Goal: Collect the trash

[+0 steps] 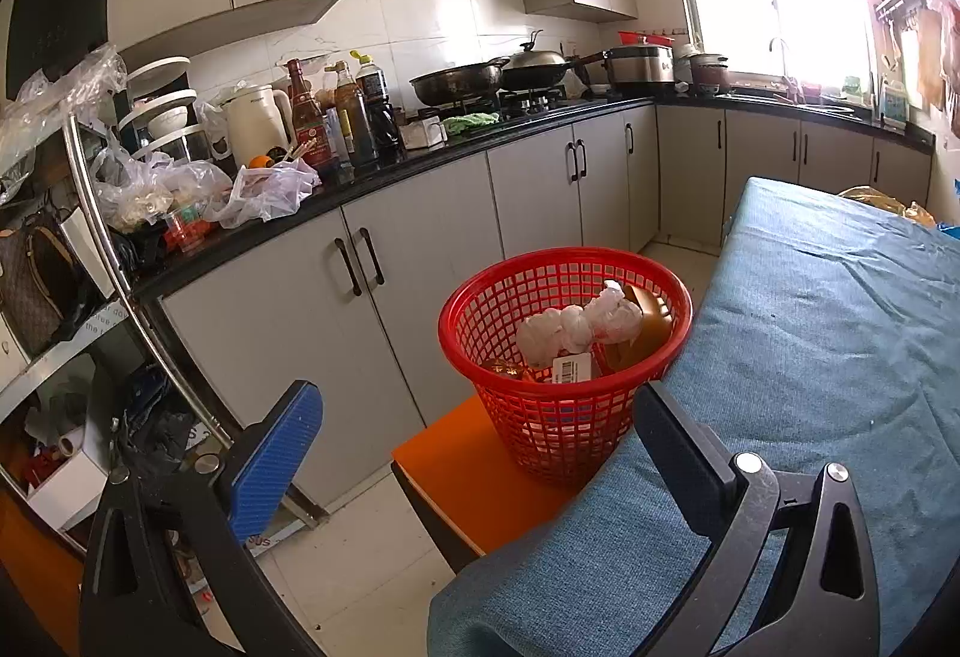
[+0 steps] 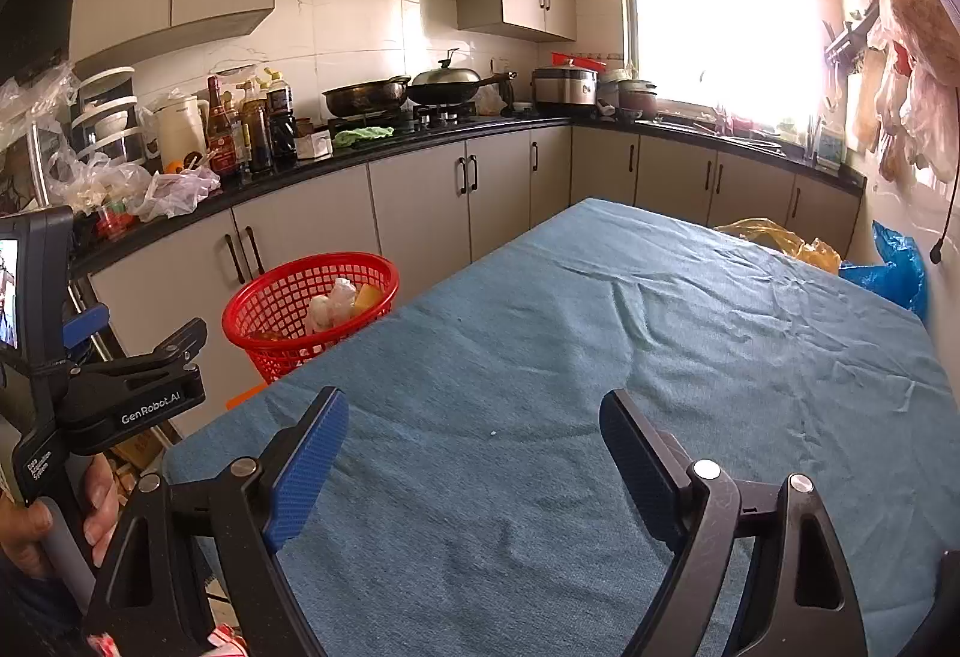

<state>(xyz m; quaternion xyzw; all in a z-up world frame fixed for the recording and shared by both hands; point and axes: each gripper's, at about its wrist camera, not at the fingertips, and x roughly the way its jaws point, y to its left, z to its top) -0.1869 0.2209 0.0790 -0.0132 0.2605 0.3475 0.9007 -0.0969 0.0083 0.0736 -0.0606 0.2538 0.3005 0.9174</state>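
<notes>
- Left gripper [image 1: 480, 453]: jaws wide apart, empty.
- Red basket [image 1: 480, 297] at 12 o'clock on an orange stool [image 1: 468, 477], holding crumpled white trash [image 1: 576, 324], perhaps tissue.
- Right gripper [image 2: 474, 447]: spread open, empty, over the blue-clothed worktop [image 2: 660, 327].

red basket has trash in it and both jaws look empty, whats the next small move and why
Probably swing the right gripper toward the yellow bag at the table's far edge: both jaws stand open and empty, and the cloth nearby looks bare.

Blue tablecloth [image 2: 600, 357] bare; red basket [image 1: 564, 351] mouth unobstructed
</notes>
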